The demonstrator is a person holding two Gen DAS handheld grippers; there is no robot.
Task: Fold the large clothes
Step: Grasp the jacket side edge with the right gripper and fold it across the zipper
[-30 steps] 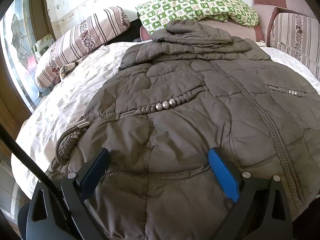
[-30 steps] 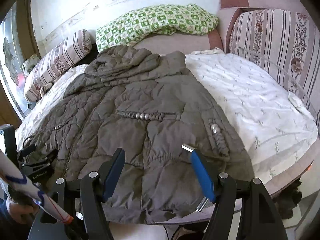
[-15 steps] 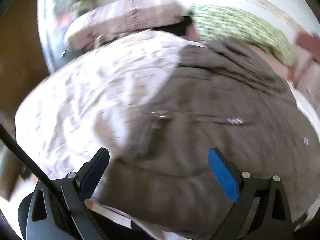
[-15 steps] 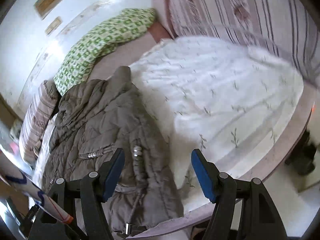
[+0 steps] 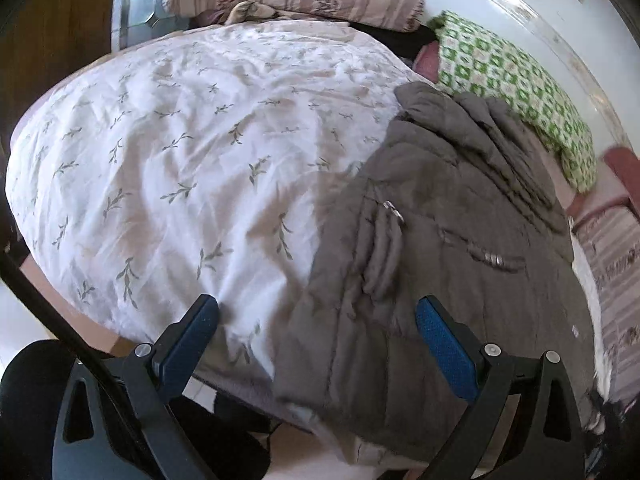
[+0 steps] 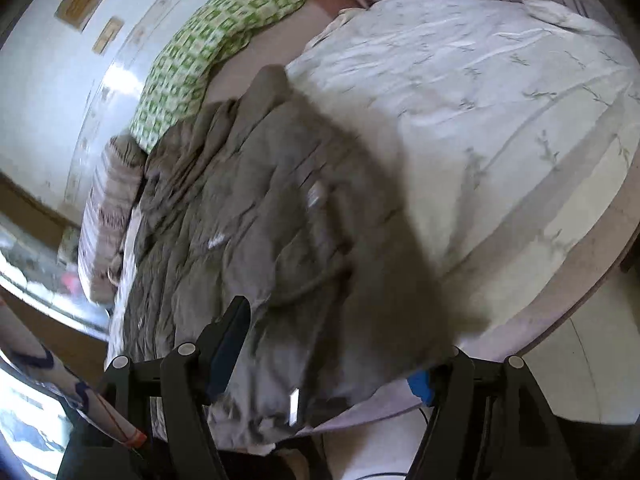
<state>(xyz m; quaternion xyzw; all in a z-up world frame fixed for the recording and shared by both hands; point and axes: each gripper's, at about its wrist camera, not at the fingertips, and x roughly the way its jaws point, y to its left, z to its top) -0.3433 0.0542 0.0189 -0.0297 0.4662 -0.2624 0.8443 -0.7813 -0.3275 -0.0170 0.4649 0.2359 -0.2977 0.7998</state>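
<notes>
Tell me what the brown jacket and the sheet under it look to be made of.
Jacket: likely padded synthetic shell, matte; quilted stitch lines and puffy panels, with metal beads on its trim. Sheet: looks like thin woven cotton, matte, white with a printed leaf-sprig pattern; fine creases.

A big puffy grey-brown coat [image 5: 440,248] lies spread out flat on the bed [image 5: 180,152], which has a white sheet with little leaf prints. The coat is soft and quilted, with stitched lines all over. Small shiny silver beads sit in a row on its front. Its top end is bunched up, and its bottom edge hangs over the bed's side
</notes>
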